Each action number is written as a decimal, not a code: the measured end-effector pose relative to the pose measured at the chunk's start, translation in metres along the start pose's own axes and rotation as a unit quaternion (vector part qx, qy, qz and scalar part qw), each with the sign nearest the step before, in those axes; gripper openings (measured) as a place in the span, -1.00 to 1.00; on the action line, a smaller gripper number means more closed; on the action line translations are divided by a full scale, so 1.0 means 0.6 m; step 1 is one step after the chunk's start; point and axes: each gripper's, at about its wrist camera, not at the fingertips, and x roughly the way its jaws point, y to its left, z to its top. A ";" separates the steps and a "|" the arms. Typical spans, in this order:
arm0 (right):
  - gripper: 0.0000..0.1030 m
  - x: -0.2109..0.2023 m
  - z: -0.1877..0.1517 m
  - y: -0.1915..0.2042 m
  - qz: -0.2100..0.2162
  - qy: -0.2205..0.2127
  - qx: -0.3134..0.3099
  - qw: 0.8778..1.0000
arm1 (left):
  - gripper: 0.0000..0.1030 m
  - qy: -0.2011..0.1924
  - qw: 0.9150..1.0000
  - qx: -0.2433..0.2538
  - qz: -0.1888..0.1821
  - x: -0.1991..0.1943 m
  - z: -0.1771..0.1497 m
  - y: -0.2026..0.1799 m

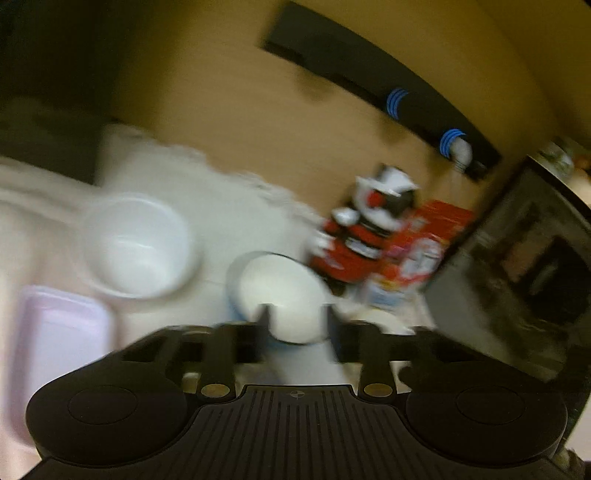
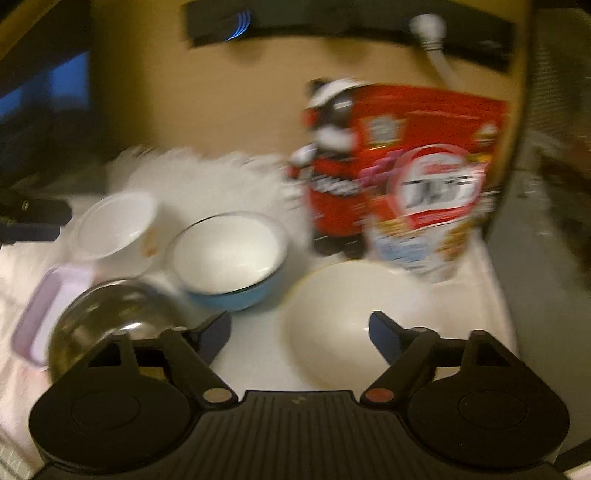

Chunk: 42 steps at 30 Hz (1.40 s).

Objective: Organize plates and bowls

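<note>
Four bowls sit before us on the white bench (image 2: 258, 354). Our left tool (image 1: 295, 317) looks clamped on the rim of the blue bowl (image 2: 229, 258), though blur hides the contact. Our right tool (image 2: 299, 328) stands apart over the cream bowl (image 2: 332, 332), beside the steel bowl (image 2: 107, 314) and white bowl (image 2: 114, 221).

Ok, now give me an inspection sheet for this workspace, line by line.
Surface: white tabletop, lace mat at the back.
Job's things: blue bowl, white bowl, metal bowl, cream plate, none stacked; pink tray.
Clutter: red cereal box, toy figure.
Grippers: left gripper shut, nothing clearly held; right gripper open above the cream plate, empty.
Cables: white hose on the wall, blurred.
Surroundings: tan wall, black strip, dark appliance.
</note>
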 end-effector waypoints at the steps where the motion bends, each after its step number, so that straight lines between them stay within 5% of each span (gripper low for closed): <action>1: 0.69 -0.001 0.000 -0.016 -0.010 -0.005 -0.002 1.000 | -0.77 0.012 1.000 -0.005 -0.018 0.020 -0.004 -0.012; 7: 0.71 0.013 -0.005 -0.081 -0.047 -0.008 -0.021 0.999 | -0.77 0.036 0.998 0.022 -0.047 0.103 -0.041 -0.084; 13: 0.71 0.048 -0.010 -0.124 -0.020 0.031 -0.020 0.999 | -0.71 0.056 0.996 0.069 0.032 0.148 -0.067 -0.122; 23: 0.71 0.103 -0.005 -0.164 -0.003 0.070 0.034 0.997 | -0.66 0.106 0.994 0.011 0.039 0.201 -0.086 -0.123; 26: 0.67 0.120 -0.001 -0.163 -0.006 0.074 0.039 0.996 | -0.63 0.113 0.991 0.001 0.071 0.220 -0.090 -0.123; 35: 0.32 0.188 -0.010 -0.175 -0.007 0.105 0.069 0.992 | -0.63 0.153 0.986 -0.015 0.070 0.306 -0.096 -0.122; 42: -0.27 0.234 -0.027 -0.180 0.064 0.159 0.099 0.980 | -0.32 0.170 0.982 0.016 0.076 0.366 -0.098 -0.139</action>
